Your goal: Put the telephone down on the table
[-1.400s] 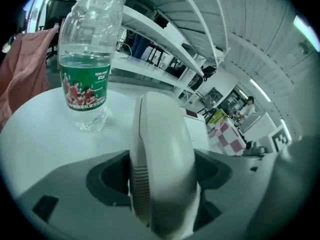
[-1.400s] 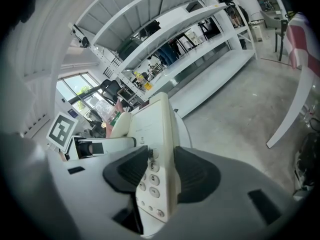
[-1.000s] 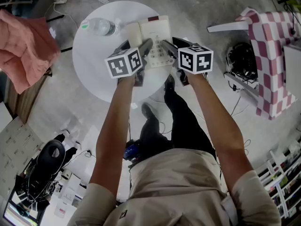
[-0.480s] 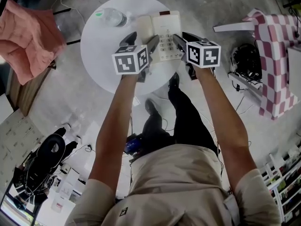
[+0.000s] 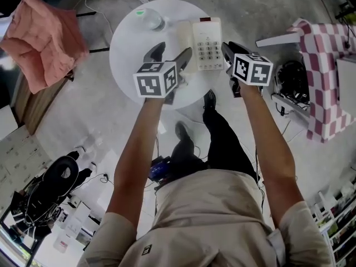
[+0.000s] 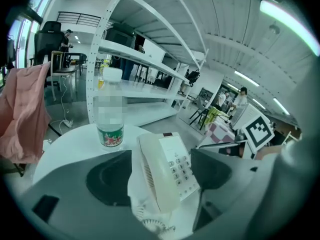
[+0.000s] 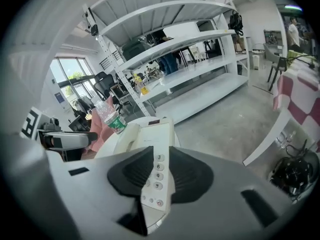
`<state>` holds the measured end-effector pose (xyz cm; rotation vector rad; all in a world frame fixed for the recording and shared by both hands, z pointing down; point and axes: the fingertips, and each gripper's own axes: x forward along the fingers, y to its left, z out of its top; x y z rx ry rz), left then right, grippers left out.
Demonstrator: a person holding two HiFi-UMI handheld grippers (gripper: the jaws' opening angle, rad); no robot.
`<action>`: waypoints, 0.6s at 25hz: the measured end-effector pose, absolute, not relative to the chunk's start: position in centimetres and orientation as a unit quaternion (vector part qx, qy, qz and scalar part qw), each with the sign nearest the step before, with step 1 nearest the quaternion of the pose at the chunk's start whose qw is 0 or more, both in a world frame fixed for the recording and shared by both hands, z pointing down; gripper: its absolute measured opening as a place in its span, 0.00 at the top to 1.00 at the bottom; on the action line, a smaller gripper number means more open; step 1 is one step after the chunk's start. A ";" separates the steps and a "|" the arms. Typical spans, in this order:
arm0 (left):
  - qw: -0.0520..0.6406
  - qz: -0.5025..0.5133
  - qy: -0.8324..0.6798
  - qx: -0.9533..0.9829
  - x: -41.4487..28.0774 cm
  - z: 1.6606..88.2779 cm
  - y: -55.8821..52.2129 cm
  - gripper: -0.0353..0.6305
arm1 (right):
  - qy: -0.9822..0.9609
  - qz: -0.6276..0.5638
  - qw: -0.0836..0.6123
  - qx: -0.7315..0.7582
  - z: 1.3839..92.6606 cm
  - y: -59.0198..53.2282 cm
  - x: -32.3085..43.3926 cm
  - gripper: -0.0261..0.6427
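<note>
The cream telephone (image 5: 208,43) lies flat on the round white table (image 5: 133,43), its handset (image 5: 185,38) in the cradle on its left side. My left gripper (image 5: 171,52) hangs open above the table just left of the phone, which shows beyond its wide jaws (image 6: 175,169). My right gripper (image 5: 229,52) is at the phone's right edge. Its jaws are closing, and the keypad (image 7: 156,176) shows in the narrowing gap between them with no pad pressing on it. A coiled cord (image 6: 150,224) lies near the handset.
A water bottle (image 5: 150,19) stands at the table's far left, close behind the phone (image 6: 110,114). A pink cloth (image 5: 47,38) hangs over a chair at left. A checked cloth (image 5: 322,65) and a black bag (image 5: 290,71) are at right. White shelving (image 7: 200,59) stands beyond.
Both grippers have drawn back from the telephone's sides and lifted. The telephone stays flat on the table, with the left gripper now well clear of it.
</note>
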<state>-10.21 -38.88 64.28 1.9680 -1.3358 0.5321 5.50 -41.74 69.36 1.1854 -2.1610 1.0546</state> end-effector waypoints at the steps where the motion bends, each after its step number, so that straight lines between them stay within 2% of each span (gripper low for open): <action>1: 0.340 0.201 -0.515 0.761 -10.4 63.3 -38.6 0.39 | -0.787 0.378 0.225 0.432 68.5 -41.6 5.5 0.83; 7: 0.305 0.172 -0.512 0.784 -10.7 56.8 -36.5 0.45 | -0.813 0.335 0.203 0.431 62.0 -40.4 4.8 0.92; 11: 0.273 0.148 -0.510 0.802 -10.7 51.9 -35.0 0.55 | -0.834 0.300 0.182 0.425 57.1 -39.4 4.1 0.97; 15: 0.239 0.120 -0.508 0.819 -10.9 46.8 -32.9 0.64 | -0.852 0.271 0.163 0.417 52.1 -37.6 3.2 0.97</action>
